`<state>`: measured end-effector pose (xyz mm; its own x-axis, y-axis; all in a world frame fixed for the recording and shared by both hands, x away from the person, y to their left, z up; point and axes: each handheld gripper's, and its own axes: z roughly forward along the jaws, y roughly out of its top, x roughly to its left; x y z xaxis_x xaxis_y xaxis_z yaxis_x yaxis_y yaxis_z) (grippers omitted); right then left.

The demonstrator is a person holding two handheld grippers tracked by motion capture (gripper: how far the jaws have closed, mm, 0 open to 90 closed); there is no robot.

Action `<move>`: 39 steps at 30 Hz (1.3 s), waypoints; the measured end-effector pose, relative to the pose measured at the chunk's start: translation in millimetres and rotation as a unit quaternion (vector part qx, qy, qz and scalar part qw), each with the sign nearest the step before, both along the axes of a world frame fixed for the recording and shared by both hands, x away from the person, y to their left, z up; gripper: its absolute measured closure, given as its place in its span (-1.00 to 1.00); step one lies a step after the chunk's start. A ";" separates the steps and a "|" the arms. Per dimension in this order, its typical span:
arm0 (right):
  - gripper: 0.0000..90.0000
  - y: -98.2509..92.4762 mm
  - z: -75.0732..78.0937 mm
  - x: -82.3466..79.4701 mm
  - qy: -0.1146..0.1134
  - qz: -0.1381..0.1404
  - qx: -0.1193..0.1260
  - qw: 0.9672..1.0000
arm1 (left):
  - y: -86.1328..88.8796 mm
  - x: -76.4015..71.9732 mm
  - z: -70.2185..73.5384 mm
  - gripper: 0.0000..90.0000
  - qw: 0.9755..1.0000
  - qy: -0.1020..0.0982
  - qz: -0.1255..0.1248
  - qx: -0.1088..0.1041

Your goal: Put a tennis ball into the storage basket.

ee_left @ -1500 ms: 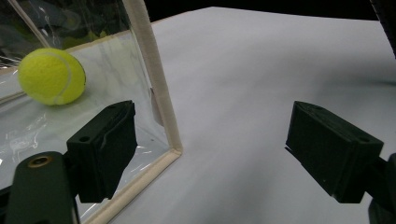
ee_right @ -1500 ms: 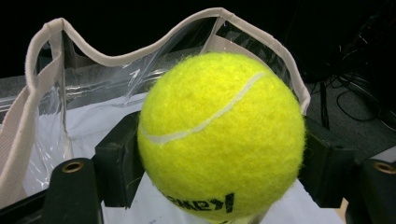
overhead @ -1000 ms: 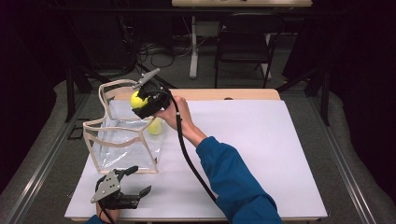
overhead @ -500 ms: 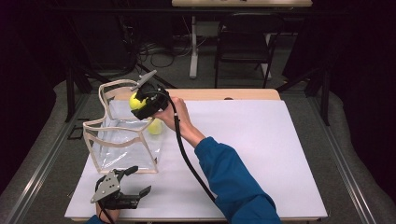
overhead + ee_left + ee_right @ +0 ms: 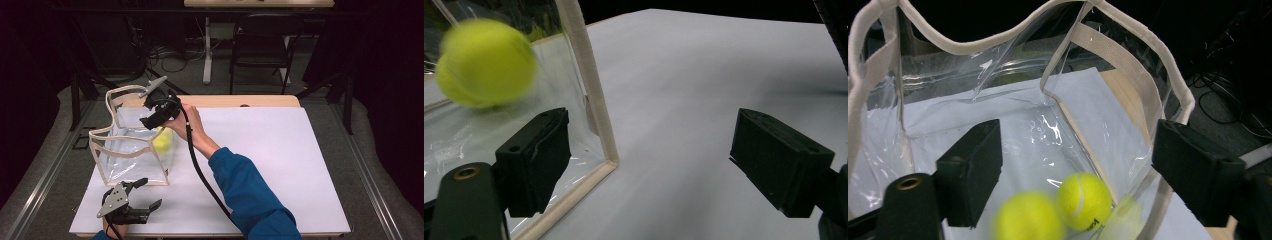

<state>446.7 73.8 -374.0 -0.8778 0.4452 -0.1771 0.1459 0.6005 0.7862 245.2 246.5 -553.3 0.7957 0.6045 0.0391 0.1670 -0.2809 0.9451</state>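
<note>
Yellow tennis balls inside clear bag on white bench.
Right tongs above bag mouth, just opened, empty; blurred ball beside sharper ball at bottom. Left tongs wide, empty, near bag's corner.

Below the right gripper the open mouth of the clear bag is left free, bounded all round by its cream rim. The bag floor beneath is taken up by two tennis balls. Beside the left gripper, the bag wall blocks one side; bare table is left free on the other.
</note>
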 end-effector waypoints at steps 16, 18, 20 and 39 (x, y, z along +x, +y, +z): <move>-0.91 -46.4 10.7 -5.3 0.035 0.005 0.040 0.999 | -1.0 0.1 0.1 -0.64 1.000 0.001 0.004 0.000; -0.92 -51.7 10.2 -6.2 0.038 0.005 0.037 0.999 | -1.3 0.1 0.3 -0.64 1.000 0.001 0.004 0.000; -0.93 -56.4 9.4 -7.5 0.041 0.006 0.036 0.999 | -1.4 0.4 0.2 -0.64 1.000 0.002 0.005 0.001; -0.98 -93.2 -5.2 -12.7 0.059 0.004 0.033 0.998 | 1.2 -2.8 -0.1 -0.64 1.000 0.001 0.013 0.004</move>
<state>434.0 -19.4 -379.2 -0.8943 0.4454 -0.0430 0.2353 0.5500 0.8014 242.3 247.7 -553.3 0.7792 0.6254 0.0418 0.1765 -0.2829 0.9428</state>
